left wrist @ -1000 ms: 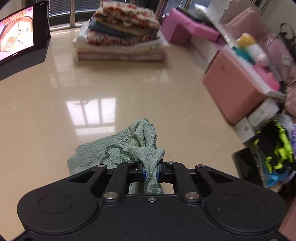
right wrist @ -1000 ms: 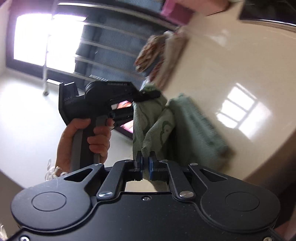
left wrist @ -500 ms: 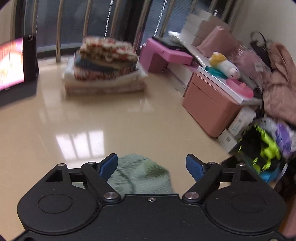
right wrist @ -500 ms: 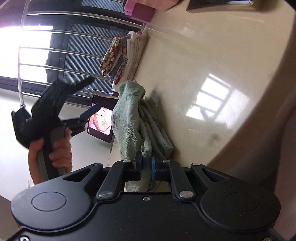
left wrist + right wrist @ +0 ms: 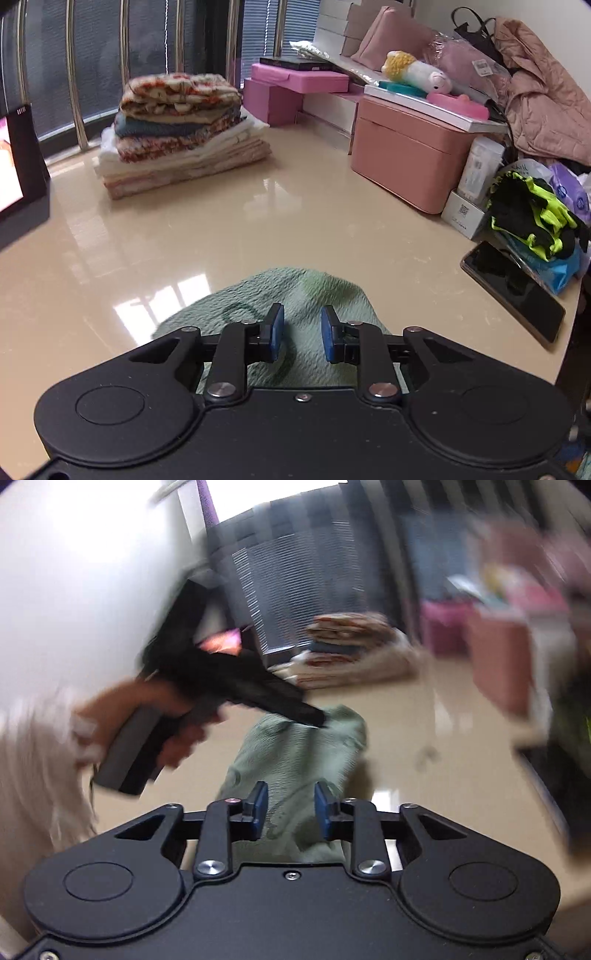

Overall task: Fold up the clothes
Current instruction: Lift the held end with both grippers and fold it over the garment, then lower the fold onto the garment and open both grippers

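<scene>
A crumpled green cloth (image 5: 295, 295) with a dark outline print lies on the glossy beige table (image 5: 184, 236), near its front edge. My left gripper (image 5: 302, 334) is open just above the cloth, blue pads apart, holding nothing. In the blurred right wrist view the same cloth (image 5: 306, 753) lies below my right gripper (image 5: 289, 809), which is open with cloth showing between its fingers. The left gripper's black body, held by a hand, shows there over the cloth's far end (image 5: 236, 686).
A stack of folded blankets (image 5: 177, 125) sits at the back of the table. Pink boxes (image 5: 406, 162), a plush toy (image 5: 417, 72) and piled clothes line the right side. A phone (image 5: 513, 288) lies near the right edge. A screen (image 5: 14, 162) stands at left.
Both grippers let go of the green cloth: the left opened half a second ago and has partly narrowed since, the right opened just now. The right gripper swung round fast.
</scene>
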`<act>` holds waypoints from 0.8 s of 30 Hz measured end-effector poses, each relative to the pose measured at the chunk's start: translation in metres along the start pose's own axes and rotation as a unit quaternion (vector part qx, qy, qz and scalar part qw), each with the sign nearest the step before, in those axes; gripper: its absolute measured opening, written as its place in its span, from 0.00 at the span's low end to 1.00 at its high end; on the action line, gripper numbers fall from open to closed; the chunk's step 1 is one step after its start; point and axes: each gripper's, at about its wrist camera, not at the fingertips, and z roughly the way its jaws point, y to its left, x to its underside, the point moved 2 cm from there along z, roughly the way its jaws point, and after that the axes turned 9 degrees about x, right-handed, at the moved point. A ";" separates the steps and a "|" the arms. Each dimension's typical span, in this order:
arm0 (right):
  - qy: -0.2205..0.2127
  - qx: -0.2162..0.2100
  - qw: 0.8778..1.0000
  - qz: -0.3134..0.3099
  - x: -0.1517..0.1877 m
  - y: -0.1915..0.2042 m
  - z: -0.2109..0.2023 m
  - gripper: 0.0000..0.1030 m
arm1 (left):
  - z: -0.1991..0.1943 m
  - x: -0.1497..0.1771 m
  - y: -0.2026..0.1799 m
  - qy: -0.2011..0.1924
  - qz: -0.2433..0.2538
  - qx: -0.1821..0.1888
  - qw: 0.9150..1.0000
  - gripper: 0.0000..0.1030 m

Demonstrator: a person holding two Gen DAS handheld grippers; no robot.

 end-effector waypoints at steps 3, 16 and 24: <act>0.019 0.027 0.995 -0.090 0.002 0.020 0.019 0.20 | 0.014 0.003 0.008 0.005 -0.015 0.002 1.000 0.21; 0.043 0.056 0.996 -0.059 0.029 0.011 0.012 0.16 | 0.036 0.008 0.014 0.000 -0.022 0.015 1.000 0.21; 0.049 0.054 0.996 -0.051 0.028 0.009 0.014 0.20 | 0.023 0.005 0.007 -0.017 -0.025 -0.002 1.000 0.25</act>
